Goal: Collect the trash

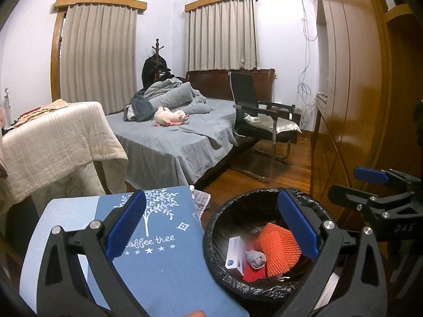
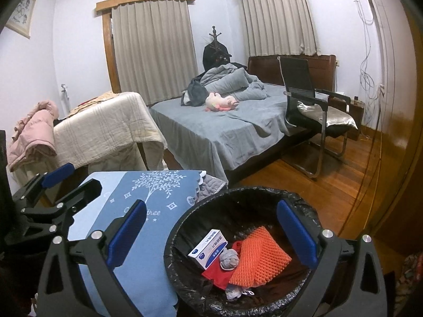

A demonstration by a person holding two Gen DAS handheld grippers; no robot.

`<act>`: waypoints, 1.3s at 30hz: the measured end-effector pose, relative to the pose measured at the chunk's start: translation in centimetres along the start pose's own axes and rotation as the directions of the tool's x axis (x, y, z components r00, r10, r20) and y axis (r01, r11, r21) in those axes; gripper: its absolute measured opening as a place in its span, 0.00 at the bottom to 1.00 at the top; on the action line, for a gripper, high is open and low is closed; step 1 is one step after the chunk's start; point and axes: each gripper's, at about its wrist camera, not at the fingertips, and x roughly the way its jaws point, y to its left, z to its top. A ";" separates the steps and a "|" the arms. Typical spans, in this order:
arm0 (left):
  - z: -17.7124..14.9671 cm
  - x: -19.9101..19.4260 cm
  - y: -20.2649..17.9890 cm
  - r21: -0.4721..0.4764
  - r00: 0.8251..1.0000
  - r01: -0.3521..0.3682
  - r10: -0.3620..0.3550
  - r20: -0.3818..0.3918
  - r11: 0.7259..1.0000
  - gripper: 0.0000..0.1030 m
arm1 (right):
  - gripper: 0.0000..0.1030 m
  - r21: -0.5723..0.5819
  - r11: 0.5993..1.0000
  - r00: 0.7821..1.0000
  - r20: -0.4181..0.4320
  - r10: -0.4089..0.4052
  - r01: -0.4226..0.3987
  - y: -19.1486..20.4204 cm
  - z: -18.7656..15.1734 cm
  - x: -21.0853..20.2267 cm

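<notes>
Both hand-held grippers point(image 1: 211, 227) point(image 2: 211, 235) gape empty over blue mat point(image 1: 169, 264), lined bin point(image 2: 201, 216); bed point(image 2: 224, 132) behind.

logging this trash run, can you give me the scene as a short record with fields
bin: black-lined trash bin on the wood floor beside a blue cloth
contents: white box, orange foam net, red item, grey wad
left tool: open, empty
right tool: open, empty, above the bin
background: bed, black chair
</notes>
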 end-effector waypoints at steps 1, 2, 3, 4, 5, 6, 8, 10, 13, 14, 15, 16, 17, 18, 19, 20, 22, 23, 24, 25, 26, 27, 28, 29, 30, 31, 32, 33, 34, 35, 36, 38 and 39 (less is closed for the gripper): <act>0.0 -0.1 0.0 0.000 1.000 -0.002 0.002 0.002 1.000 0.94 | 0.94 0.000 1.000 1.000 0.001 0.000 0.000 0.0 0.0 0.0; 0.0 -0.2 0.0 0.001 1.000 -0.003 0.003 0.003 1.000 0.94 | 0.94 -0.003 1.000 1.000 0.002 0.000 0.000 0.1 0.0 -0.1; 0.0 -0.2 0.0 0.001 1.000 -0.004 0.004 0.004 1.000 0.94 | 0.94 -0.004 1.000 1.000 0.003 0.000 0.000 0.1 0.0 -0.1; 0.0 -0.2 0.0 0.000 1.000 -0.006 0.006 0.005 1.000 0.94 | 0.94 -0.007 1.000 1.000 0.003 0.001 -0.001 0.2 0.0 -0.1; -0.1 -0.3 0.0 -0.001 1.000 -0.007 0.007 0.005 1.000 0.94 | 0.94 -0.011 1.000 1.000 0.004 0.001 -0.001 0.3 0.1 -0.2; -0.1 -0.4 0.1 -0.002 1.000 -0.008 0.008 0.005 1.000 0.94 | 0.94 -0.014 1.000 1.000 0.005 0.001 -0.001 0.3 0.2 -0.3; -0.1 -0.4 0.1 -0.001 1.000 -0.010 0.010 0.006 1.000 0.94 | 0.94 -0.020 1.000 1.000 0.007 -0.001 0.001 0.5 0.2 -0.4; -0.1 -0.5 0.1 -0.001 1.000 -0.012 0.012 0.007 1.000 0.94 | 0.94 -0.021 1.000 1.000 0.007 0.001 -0.001 0.5 0.3 -0.4; 0.0 -0.6 0.2 -0.001 1.000 -0.013 0.013 0.007 1.000 0.94 | 0.94 -0.023 1.000 1.000 0.007 0.001 -0.001 0.6 0.3 -0.5; 0.0 -0.6 0.2 -0.001 1.000 -0.013 0.013 0.008 1.000 0.94 | 0.94 -0.023 1.000 1.000 0.007 0.001 -0.001 0.6 0.3 -0.5; 0.0 -0.6 0.2 -0.002 1.000 -0.014 0.014 0.008 1.000 0.94 | 0.94 -0.023 1.000 1.000 0.007 0.001 -0.001 0.6 0.3 -0.5; 0.0 -0.5 0.2 -0.002 1.000 -0.014 0.014 0.008 1.000 0.94 | 0.94 -0.023 1.000 1.000 0.007 0.001 -0.001 0.6 0.3 -0.5; 0.0 -0.5 0.2 -0.002 1.000 -0.014 0.014 0.008 1.000 0.94 | 0.94 -0.023 1.000 1.000 0.007 0.001 -0.001 0.6 0.3 -0.5; 0.0 -0.6 0.3 -0.002 1.000 -0.015 0.015 0.008 1.000 0.94 | 0.94 -0.022 1.000 1.000 0.007 0.001 0.000 0.6 0.3 -0.4; 0.0 -0.6 0.3 -0.002 1.000 -0.016 0.016 0.008 1.000 0.94 | 0.94 -0.022 1.000 1.000 0.007 0.001 -0.001 0.6 0.3 -0.5; 0.0 -0.6 0.3 -0.003 1.000 -0.016 0.016 0.008 1.000 0.94 | 0.94 -0.023 1.000 1.000 0.007 0.001 0.000 0.6 0.3 -0.5; 0.0 -0.7 0.4 -0.004 1.000 -0.017 0.017 0.008 1.000 0.94 | 0.94 -0.024 1.000 1.000 0.008 0.000 0.000 0.6 0.3 -0.5; 0.0 -0.7 0.4 -0.003 1.000 -0.017 0.017 0.008 1.000 0.94 | 0.94 -0.023 1.000 1.000 0.007 0.001 -0.001 0.6 0.3 -0.4; 0.1 -0.7 0.4 -0.003 1.000 -0.018 0.018 0.008 1.000 0.94 | 0.94 -0.023 1.000 1.000 0.007 0.001 0.000 0.6 0.2 -0.4; 0.1 -0.7 0.4 -0.004 1.000 -0.019 0.019 0.008 1.000 0.94 | 0.94 -0.024 1.000 1.000 0.007 0.000 0.000 0.6 0.2 -0.4; 0.1 -0.7 0.4 -0.004 1.000 -0.018 0.018 0.008 1.000 0.94 | 0.94 -0.024 1.000 1.000 0.007 0.000 0.000 0.6 0.2 -0.4; 0.1 -0.7 0.5 -0.003 1.000 -0.017 0.017 0.008 1.000 0.94 | 0.94 -0.023 1.000 1.000 0.006 0.001 -0.001 0.6 0.2 -0.4; 0.1 -0.7 0.5 -0.004 1.000 -0.018 0.018 0.007 1.000 0.94 | 0.94 -0.023 1.000 1.000 0.007 0.001 -0.001 0.7 0.2 -0.4; 0.1 -0.7 0.5 -0.004 1.000 -0.017 0.017 0.008 1.000 0.94 | 0.94 -0.024 1.000 1.000 0.007 0.001 -0.001 0.7 0.2 -0.4; 0.1 -0.7 0.5 -0.003 1.000 -0.018 0.018 0.008 1.000 0.94 | 0.94 -0.024 1.000 1.000 0.007 0.001 0.000 0.7 0.2 -0.4; 0.1 -0.7 0.5 -0.003 1.000 -0.018 0.018 0.008 1.000 0.94 | 0.94 -0.024 1.000 1.000 0.006 0.000 0.000 0.7 0.2 -0.4; 0.1 -0.7 0.5 -0.003 1.000 -0.018 0.018 0.007 1.000 0.94 | 0.94 -0.022 1.000 1.000 0.007 0.000 0.000 0.7 0.2 -0.4; 0.1 -0.7 0.5 -0.004 1.000 -0.018 0.018 0.007 1.000 0.94 | 0.94 -0.023 1.000 1.000 0.007 0.001 0.000 0.7 0.2 -0.4; 0.1 -0.7 0.6 -0.005 1.000 -0.019 0.019 0.006 1.000 0.94 | 0.94 -0.023 1.000 1.000 0.006 0.001 0.000 0.7 0.2 -0.4; 0.1 -0.7 0.6 -0.006 1.000 -0.018 0.018 0.006 1.000 0.94 | 0.94 -0.024 1.000 1.000 0.007 0.000 0.000 0.7 0.2 -0.4; 0.1 -0.7 0.6 -0.005 1.000 -0.018 0.018 0.007 1.000 0.94 | 0.94 -0.024 1.000 1.000 0.007 0.000 0.000 0.7 0.2 -0.4; 0.1 -0.7 0.6 -0.005 1.000 -0.019 0.019 0.007 1.000 0.94 | 0.94 -0.024 1.000 1.000 0.006 0.000 0.000 0.7 0.2 -0.4; 0.1 -0.7 0.6 -0.004 1.000 -0.019 0.019 0.007 1.000 0.94 | 0.94 -0.023 1.000 1.000 0.006 0.000 0.000 0.7 0.2 -0.4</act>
